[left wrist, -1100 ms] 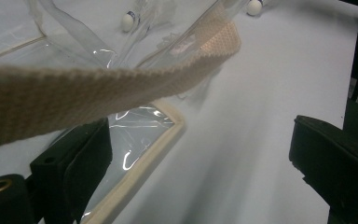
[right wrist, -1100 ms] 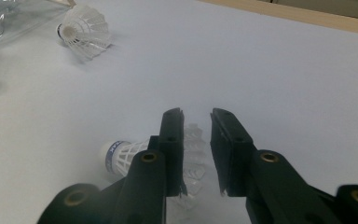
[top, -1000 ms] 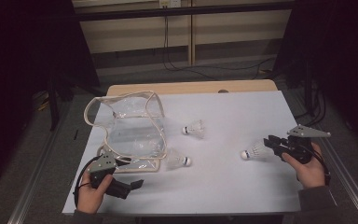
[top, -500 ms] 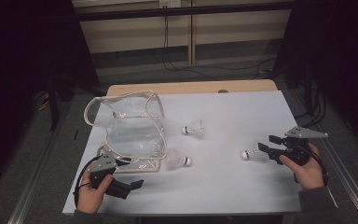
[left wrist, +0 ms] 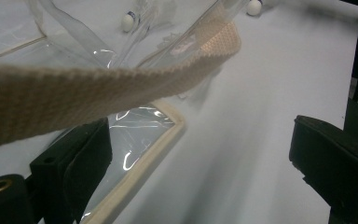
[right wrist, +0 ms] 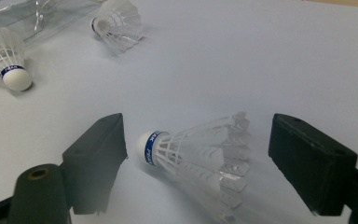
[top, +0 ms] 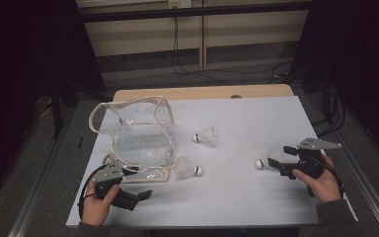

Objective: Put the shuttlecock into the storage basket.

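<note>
The bag [top: 140,143] is clear, glossy plastic, creased and catching glints, edged with a beige woven cloth strap [left wrist: 98,88] of coarse, matt weave. The shuttlecock [right wrist: 196,149] has white plastic-looking feathers, a smooth matt white tip and a blue band. The bench [top: 256,202] is smooth, matt white. Both grippers' jaws are matt black.

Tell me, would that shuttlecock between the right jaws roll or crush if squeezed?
The shuttlecock lies on its side, so a nudge probably swings it round its cork. Its thin open skirt looks light and likely to bend under hard pressure.
</note>
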